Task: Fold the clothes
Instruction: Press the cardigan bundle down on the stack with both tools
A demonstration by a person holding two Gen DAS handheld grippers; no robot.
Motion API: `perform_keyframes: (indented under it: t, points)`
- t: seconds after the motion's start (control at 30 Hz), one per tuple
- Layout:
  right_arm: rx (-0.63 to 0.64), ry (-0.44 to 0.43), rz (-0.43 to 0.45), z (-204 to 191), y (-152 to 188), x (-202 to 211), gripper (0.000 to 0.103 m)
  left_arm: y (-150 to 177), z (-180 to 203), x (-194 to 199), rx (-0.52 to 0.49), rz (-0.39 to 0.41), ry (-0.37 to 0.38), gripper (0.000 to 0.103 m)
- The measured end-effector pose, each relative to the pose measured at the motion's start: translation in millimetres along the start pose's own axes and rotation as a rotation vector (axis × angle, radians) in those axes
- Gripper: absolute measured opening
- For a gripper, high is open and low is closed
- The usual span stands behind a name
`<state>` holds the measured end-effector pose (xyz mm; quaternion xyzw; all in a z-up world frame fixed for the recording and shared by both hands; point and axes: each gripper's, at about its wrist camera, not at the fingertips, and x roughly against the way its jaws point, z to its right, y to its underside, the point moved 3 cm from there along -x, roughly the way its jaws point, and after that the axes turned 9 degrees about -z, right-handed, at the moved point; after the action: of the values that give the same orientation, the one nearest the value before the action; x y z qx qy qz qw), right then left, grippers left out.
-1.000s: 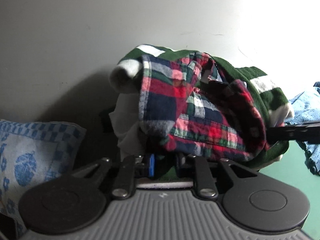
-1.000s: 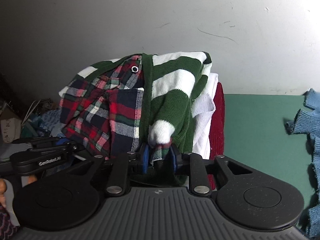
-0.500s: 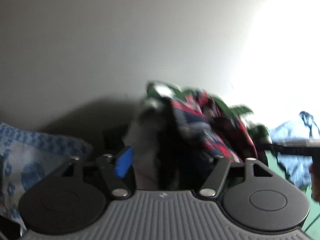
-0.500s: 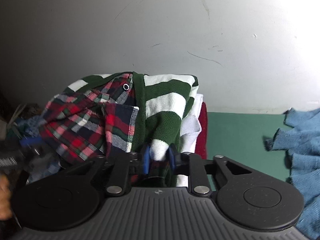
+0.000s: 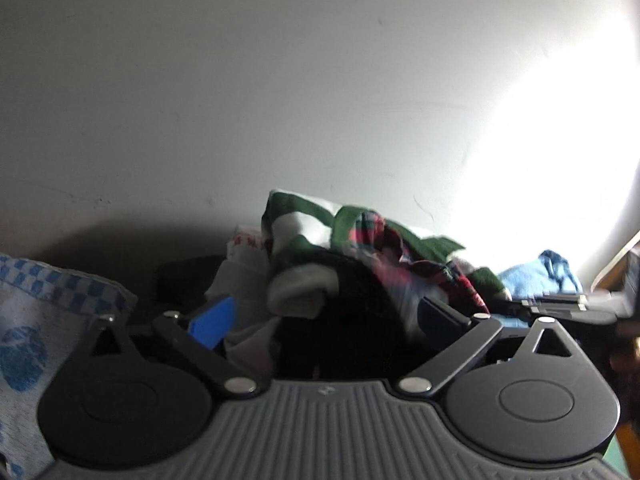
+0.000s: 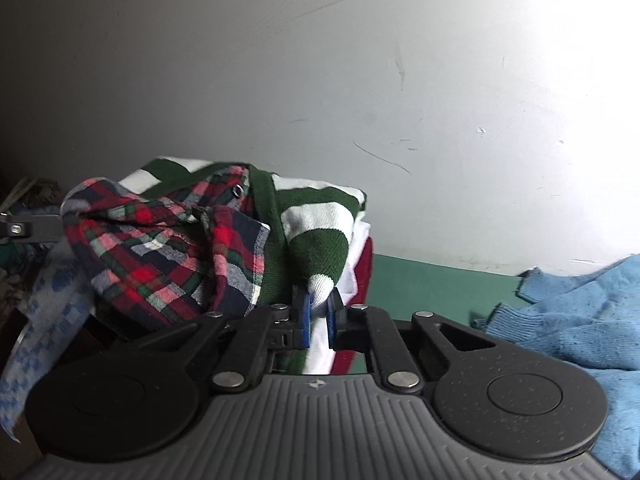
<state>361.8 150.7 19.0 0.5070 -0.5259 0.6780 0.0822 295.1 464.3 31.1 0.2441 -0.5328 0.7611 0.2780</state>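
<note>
A red, navy and white plaid shirt (image 6: pixel 160 248) lies crumpled on a green-and-white striped sweater (image 6: pixel 320 220), on top of a pile of white and red clothes. My right gripper (image 6: pixel 319 318) is closing, and its blue pads pinch the white cuff of the sweater's sleeve (image 6: pixel 320 256). My left gripper (image 5: pixel 324 320) is opening, its fingers spread wide at the near side of the same pile. In the left wrist view the sweater (image 5: pixel 304 220) and the plaid shirt (image 5: pixel 384 248) are blurred, and nothing is pressed between that gripper's pads.
A light blue knit sweater (image 6: pixel 580 312) lies on the green tabletop (image 6: pixel 424 292) to the right of the pile. A blue-and-white checked towel (image 5: pixel 36 320) is at the left. A grey wall stands close behind the pile.
The left gripper let go of the plaid shirt, opened wide and drew back and up. The right gripper's pads narrowed onto the sleeve cuff and rose a little.
</note>
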Motion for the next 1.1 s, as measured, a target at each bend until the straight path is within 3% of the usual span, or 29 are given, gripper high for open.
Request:
perform_keyframes:
  t: [0.17,0.27,0.33,0.37,0.5,0.57,0.63,0.73,0.77,0.87,0.93,1.0,1.1]
  points:
    - [0.05,-0.002,-0.039,-7,12,-30,0.008,-5,16,17,-0.108,0.059,-0.122,0.09]
    - [0.026,-0.032,-0.018,-5,9,-28,0.014,-20,40,9,-0.165,0.077,-0.176,0.089]
    - [-0.04,-0.049,0.009,4,7,-16,0.033,-24,55,-6,-0.216,0.074,-0.224,0.09]
    - [-0.073,-0.051,0.032,9,7,-8,0.037,-25,61,-15,-0.237,0.071,-0.251,0.089]
    - [-0.109,0.022,0.165,17,0,20,0.036,-27,64,-59,-0.278,0.015,-0.345,0.086]
    - [-0.084,0.021,0.193,11,-7,18,0.03,-24,54,-82,-0.285,-0.032,-0.399,0.076]
    - [-0.063,0.013,0.195,1,-12,4,0.02,-20,41,-94,-0.278,-0.041,-0.399,0.077]
    - [-0.049,0.001,0.186,-10,-18,-20,0.014,-16,26,-97,-0.272,-0.021,-0.372,0.083]
    - [-0.059,-0.003,0.173,-12,-18,-29,0.014,-15,22,-98,-0.275,-0.019,-0.365,0.087]
    - [-0.244,-0.058,0.068,0,-9,-56,0.015,-12,9,-102,-0.282,-0.011,-0.354,0.102]
    - [-0.326,-0.097,0.052,1,1,-59,0.017,-11,0,-103,-0.277,-0.011,-0.336,0.102]
    - [-0.287,-0.089,0.066,-8,12,-57,0.018,-13,-6,-104,-0.255,-0.02,-0.302,0.102]
    - [-0.23,-0.039,0.094,-10,16,-72,0.019,-15,-4,-104,-0.269,-0.021,-0.31,0.102]
